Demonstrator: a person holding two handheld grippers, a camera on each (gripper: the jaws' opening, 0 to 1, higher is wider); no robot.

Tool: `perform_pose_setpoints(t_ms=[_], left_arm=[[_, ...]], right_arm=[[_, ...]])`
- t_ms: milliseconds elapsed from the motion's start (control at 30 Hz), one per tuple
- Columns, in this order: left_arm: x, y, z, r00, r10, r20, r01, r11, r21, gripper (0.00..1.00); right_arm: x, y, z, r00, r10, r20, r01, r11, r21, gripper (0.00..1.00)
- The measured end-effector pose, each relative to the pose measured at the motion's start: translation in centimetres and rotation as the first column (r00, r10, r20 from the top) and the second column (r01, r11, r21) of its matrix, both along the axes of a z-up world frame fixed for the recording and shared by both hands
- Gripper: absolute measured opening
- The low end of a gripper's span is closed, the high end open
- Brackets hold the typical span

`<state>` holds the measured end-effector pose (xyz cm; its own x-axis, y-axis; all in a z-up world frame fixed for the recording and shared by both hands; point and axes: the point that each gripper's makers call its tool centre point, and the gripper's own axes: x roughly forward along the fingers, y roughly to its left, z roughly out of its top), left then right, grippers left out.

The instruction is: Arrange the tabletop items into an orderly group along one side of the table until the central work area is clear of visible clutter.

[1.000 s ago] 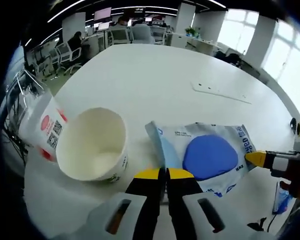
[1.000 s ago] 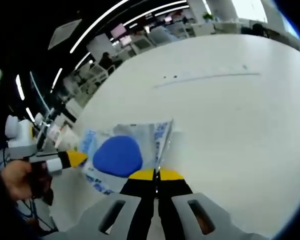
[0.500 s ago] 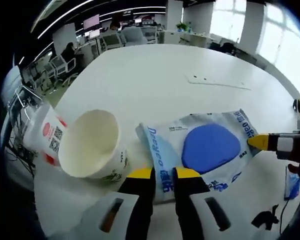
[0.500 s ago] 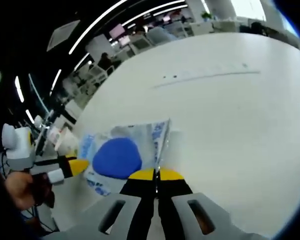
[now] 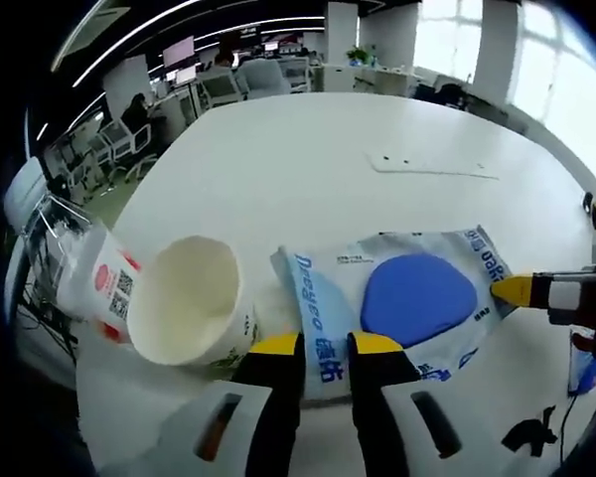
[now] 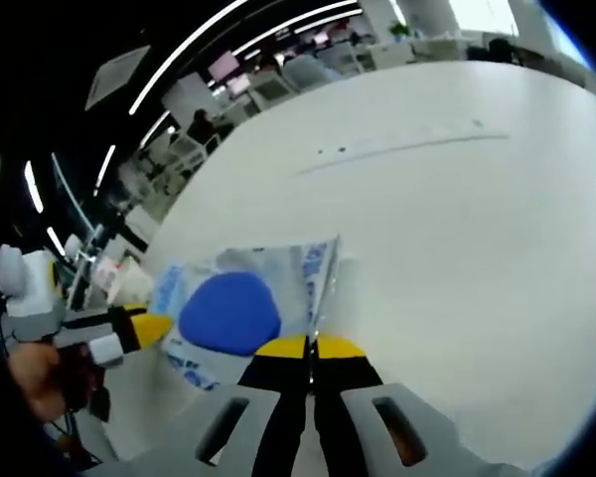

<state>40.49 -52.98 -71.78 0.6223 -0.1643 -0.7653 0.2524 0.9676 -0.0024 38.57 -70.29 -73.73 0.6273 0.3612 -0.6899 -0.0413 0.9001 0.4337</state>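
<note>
Left gripper view has my left gripper point(image 5: 324, 343) spread over the clear plastic packet with a blue pad point(image 5: 402, 303) beside the white paper cup point(image 5: 192, 312), my right gripper point(image 6: 309, 347) pinching its far edge point(image 6: 323, 288); next I'd slide it cupward.

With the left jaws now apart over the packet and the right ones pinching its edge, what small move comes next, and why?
Probably the right gripper drags the blue-and-white packet aside, beside the paper cup. The left gripper is open, so the packet looks free to slide.
</note>
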Motion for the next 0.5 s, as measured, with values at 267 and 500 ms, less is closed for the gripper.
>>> perform_pose_setpoints(t_ms=[267,500], left_arm=[[-0.4,0.45,0.22,1.0,-0.016,0.003,0.016,1.0,0.019,0.17],[-0.86,0.37,0.29,1.0,-0.019,0.0,0.019,1.0,0.016,0.18]], right_arm=[[0.4,-0.06,0.07,1.0,-0.024,0.005,0.024,1.0,0.003,0.0],[0.75,-0.28,0.14,1.0,-0.018,0.019,0.018,1.0,-0.006,0.0]])
